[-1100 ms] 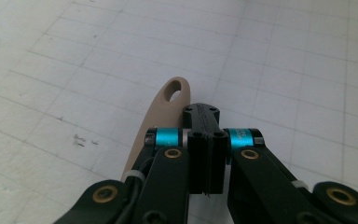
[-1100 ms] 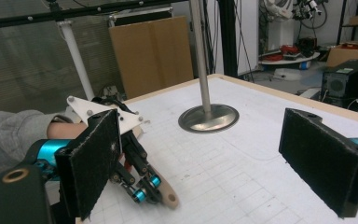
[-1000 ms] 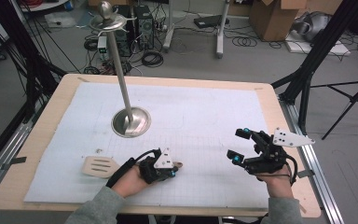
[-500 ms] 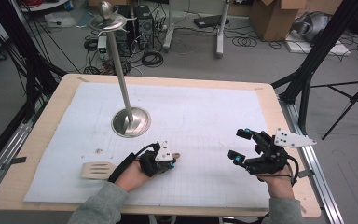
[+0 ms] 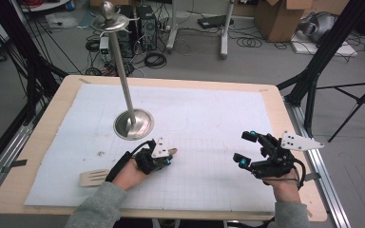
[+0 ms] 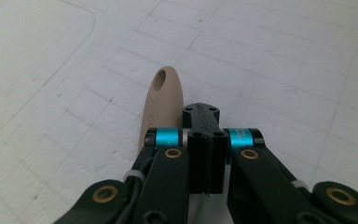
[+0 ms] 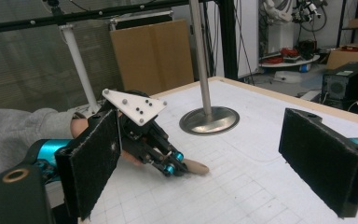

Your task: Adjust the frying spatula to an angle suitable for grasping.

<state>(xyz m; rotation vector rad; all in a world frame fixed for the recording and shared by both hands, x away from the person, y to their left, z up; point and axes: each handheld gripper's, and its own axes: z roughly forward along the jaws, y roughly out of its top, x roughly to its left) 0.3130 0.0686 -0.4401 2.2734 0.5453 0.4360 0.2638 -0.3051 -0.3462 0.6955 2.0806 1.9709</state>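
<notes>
Two grippers work over the white gridded mat (image 5: 209, 118) that covers the wooden table (image 5: 52, 114). Near the front edge, the left gripper (image 5: 167, 156) lies low over a wooden spatula (image 5: 95, 177), whose slotted blade rests flat on the mat behind the person's left hand (image 5: 129, 172) while its handle runs forward under the gripper. In the left gripper view, the jaws of the left gripper (image 6: 206, 140) are pressed together, pad against pad, and the spatula's handle end, with its hanging hole (image 6: 161, 80), lies on the mat just beside them on the left rather than between them. Well apart on the right, the right gripper (image 5: 245, 148) hovers above the mat with its jaws spread wide, nothing between them. Behind the left gripper stands a metal stand (image 5: 133, 123), its round base on the mat and its pole rising upright.
</notes>
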